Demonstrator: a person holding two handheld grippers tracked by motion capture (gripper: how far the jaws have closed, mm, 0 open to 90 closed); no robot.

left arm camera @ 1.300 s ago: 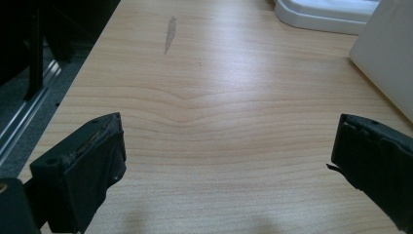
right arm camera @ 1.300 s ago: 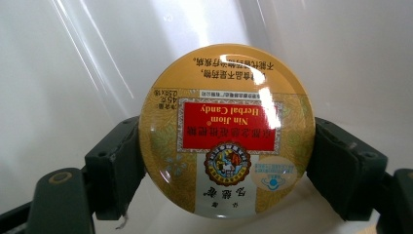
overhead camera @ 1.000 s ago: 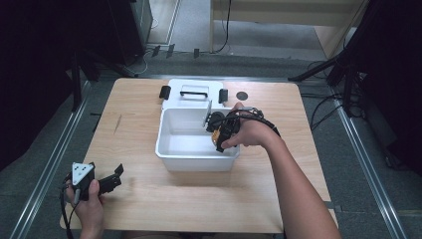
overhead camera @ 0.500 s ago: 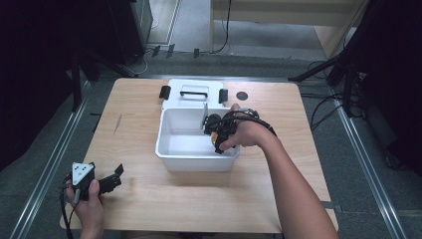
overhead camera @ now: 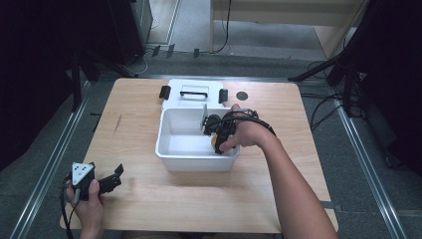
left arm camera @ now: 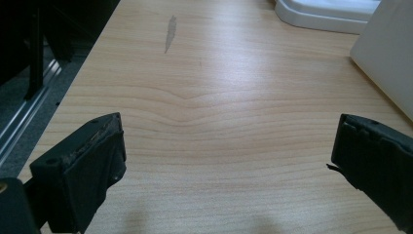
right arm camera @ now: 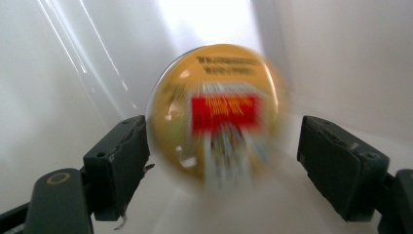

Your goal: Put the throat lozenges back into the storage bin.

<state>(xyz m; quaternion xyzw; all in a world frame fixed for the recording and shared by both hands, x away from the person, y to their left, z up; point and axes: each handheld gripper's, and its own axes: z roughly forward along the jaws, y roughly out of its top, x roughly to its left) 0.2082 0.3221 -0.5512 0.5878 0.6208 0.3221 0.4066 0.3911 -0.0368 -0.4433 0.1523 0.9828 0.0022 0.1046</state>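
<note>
The right hand-held gripper (overhead camera: pixel 217 142) reaches down into the white plastic bin (overhead camera: pixel 171 152) on the wooden tabletop (overhead camera: pixel 149 199). A round yellow tin with a red label (right arm camera: pixel 216 109) sits between its jaws, which stand spread with a gap on the right side, so I think the tin is being dropped off or is just about to be picked up. It is blurry, so I cannot tell which.

From above, the tin is just a small orange-yellow spot (overhead camera: pixel 215 141) at the bin's right front corner. The right gripper view shows its label up close. The left hand-held gripper (overhead camera: pixel 107 181) rests wide open and empty near the tabletop's front left corner.
</note>
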